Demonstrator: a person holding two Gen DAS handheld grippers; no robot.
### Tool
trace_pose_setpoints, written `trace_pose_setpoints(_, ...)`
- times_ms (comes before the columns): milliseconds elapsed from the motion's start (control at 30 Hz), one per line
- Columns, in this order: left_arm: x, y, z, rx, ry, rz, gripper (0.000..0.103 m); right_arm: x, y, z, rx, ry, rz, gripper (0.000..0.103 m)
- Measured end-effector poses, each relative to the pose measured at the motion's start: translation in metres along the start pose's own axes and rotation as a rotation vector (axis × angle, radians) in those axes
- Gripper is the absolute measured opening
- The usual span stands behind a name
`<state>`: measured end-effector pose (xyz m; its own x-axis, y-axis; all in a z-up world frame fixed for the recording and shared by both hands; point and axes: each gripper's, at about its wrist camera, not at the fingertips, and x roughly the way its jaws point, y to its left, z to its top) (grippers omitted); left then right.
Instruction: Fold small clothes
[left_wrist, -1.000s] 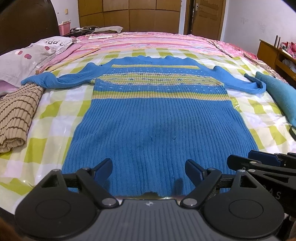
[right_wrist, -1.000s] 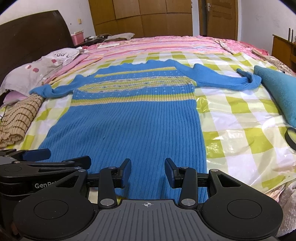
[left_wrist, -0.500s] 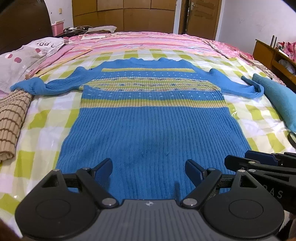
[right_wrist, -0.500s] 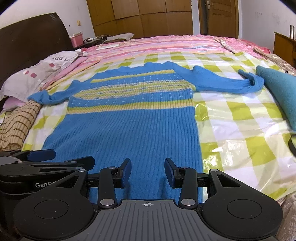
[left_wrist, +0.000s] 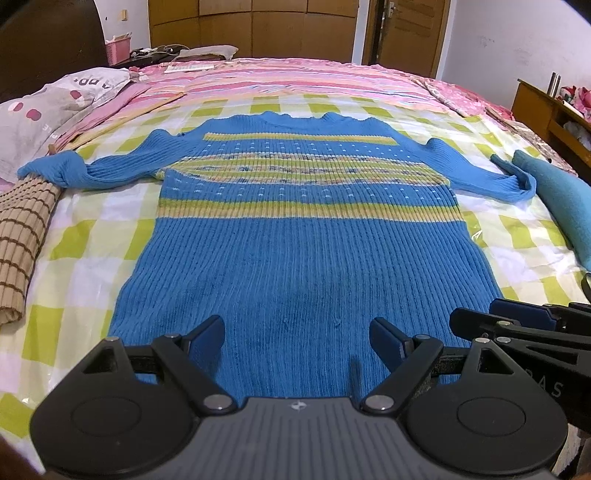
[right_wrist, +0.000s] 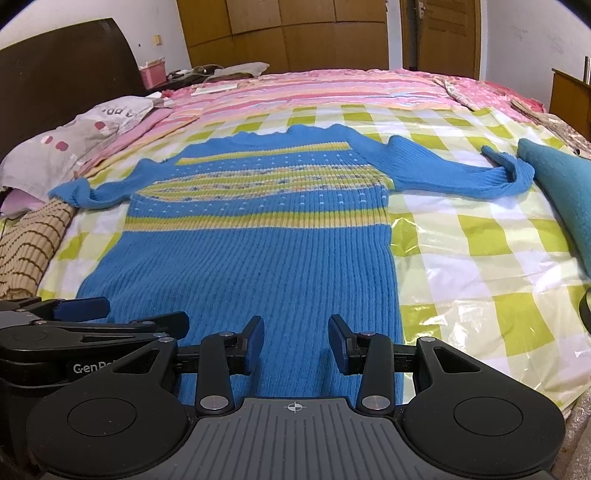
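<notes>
- The left claw (left_wrist: 297, 332) is hovering at the near edge of the bed, over the hem of the blue sweater (left_wrist: 303, 240); its two fingers are standing wide apart and nothing is being pinched between them.
- The right claw (right_wrist: 296, 334) is hanging just beside it, to the right, also over the near hem; its jaws are closing a little at this moment, but the pads are not pressing on the knit, so it is still released.
- In the left wrist view the right claw is showing at the right edge, and in the right wrist view the left claw (right_wrist: 122, 314) is showing at the left edge, so the two are sitting close together.
- The blue sweater is lying flat on the checked bed cover (left_wrist: 92, 236), hem near, collar far, with yellow bands across the chest.
- Its two sleeves are stretching out to the left and to the right, each with the cuff folded back.
- A beige striped garment (left_wrist: 22, 236) is lying at the left, touching the left cuff.
- A teal cloth (right_wrist: 561, 184) is resting at the right, just beside the right cuff.
- A grey pillow (left_wrist: 48, 110) is lying far left, and pink striped bedding (right_wrist: 314, 88) is covering the far part of the bed.
- Wooden wardrobe doors (left_wrist: 258, 27) are standing behind the bed.
</notes>
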<state>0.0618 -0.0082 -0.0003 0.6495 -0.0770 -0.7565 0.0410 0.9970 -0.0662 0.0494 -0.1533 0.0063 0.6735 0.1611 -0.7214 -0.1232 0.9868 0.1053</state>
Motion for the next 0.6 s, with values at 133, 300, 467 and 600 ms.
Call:
trace_pose_setpoints(133, 0.001, -0.002, 0.001, 0.008, -0.002, 0.004, 0.089, 0.001, 0.000, 0.000, 0.005, 0.000, -0.001, 0.036)
trace_pose_setpoints(300, 0.002, -0.004, 0.002, 0.004, 0.002, 0.000, 0.089, 0.000, -0.003, 0.001, 0.005, -0.002, -0.005, 0.035)
trace_pose_setpoints(467, -0.001, -0.006, 0.003, 0.002, -0.011, -0.011, 0.089, -0.006, -0.004, 0.003, 0.002, -0.013, -0.018, 0.035)
trace_pose_setpoints(600, -0.008, -0.006, 0.002, -0.006, -0.031, -0.026, 0.089, -0.015, -0.001, 0.003, -0.008, -0.027, -0.038, 0.035)
